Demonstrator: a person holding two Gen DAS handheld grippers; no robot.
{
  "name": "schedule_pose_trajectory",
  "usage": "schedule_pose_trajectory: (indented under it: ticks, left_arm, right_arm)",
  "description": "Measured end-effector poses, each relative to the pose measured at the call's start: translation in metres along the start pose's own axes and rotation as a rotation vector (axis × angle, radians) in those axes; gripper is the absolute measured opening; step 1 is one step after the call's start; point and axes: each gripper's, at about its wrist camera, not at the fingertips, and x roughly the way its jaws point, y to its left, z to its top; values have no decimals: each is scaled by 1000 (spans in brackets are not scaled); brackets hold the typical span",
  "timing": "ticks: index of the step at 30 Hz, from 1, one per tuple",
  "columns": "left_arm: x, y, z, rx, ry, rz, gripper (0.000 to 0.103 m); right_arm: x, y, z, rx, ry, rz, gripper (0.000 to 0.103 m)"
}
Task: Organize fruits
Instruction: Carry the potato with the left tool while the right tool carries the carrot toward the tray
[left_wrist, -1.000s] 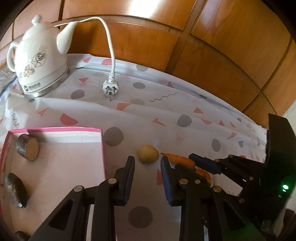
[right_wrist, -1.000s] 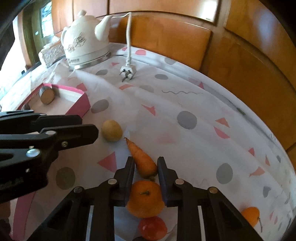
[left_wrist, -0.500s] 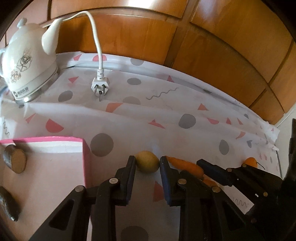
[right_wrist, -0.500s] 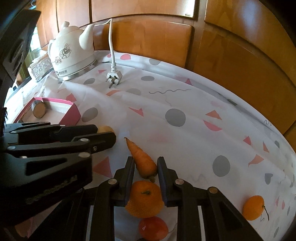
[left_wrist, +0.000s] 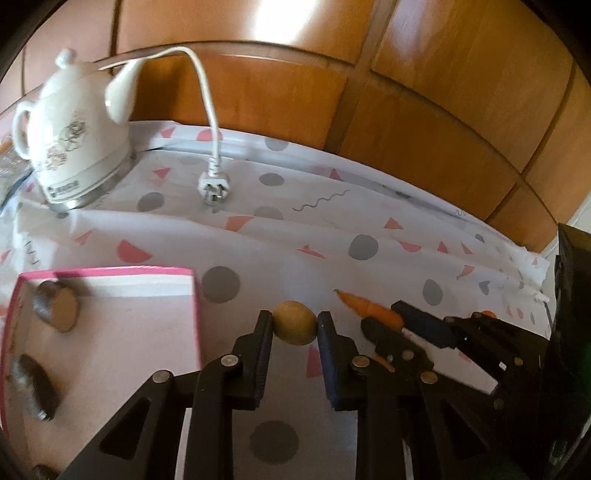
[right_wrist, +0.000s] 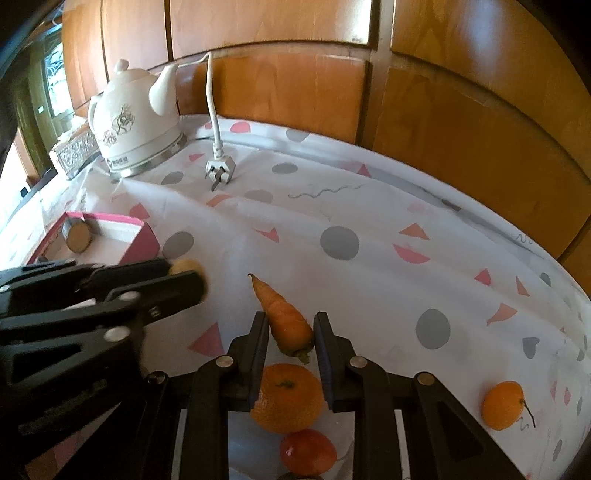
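A yellow-brown round fruit (left_wrist: 295, 326) sits between the fingertips of my left gripper (left_wrist: 295, 330), whose pads press on both its sides just right of the pink tray (left_wrist: 110, 274). The same fruit (right_wrist: 183, 265) peeks out between the left gripper's fingers in the right wrist view. My right gripper (right_wrist: 291, 326) is shut on the thick end of an orange carrot (right_wrist: 284, 317), whose tip points away over the cloth. The carrot (left_wrist: 364, 306) also shows in the left wrist view.
In the tray lie a cut brown piece (left_wrist: 57, 310) and a dark oval one (left_wrist: 33, 384). An orange (right_wrist: 286, 397) and a red tomato (right_wrist: 306, 450) lie under the right gripper; another orange (right_wrist: 502, 406) lies far right. A white kettle (left_wrist: 74, 147) and plug (left_wrist: 213, 184) stand at the back by the wooden wall.
My left gripper moved forward until the yellow-brown fruit lay between its fingers, and closed on it. The right gripper stayed shut on the carrot and rolled a little.
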Motion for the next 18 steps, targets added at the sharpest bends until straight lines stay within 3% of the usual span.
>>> schedule_pose_trajectory:
  ticks: [18]
  left_arm:
    - [-66, 23, -30, -36, -63, 26, 25]
  right_arm:
    - [-44, 29, -1, 36, -66, 27, 25]
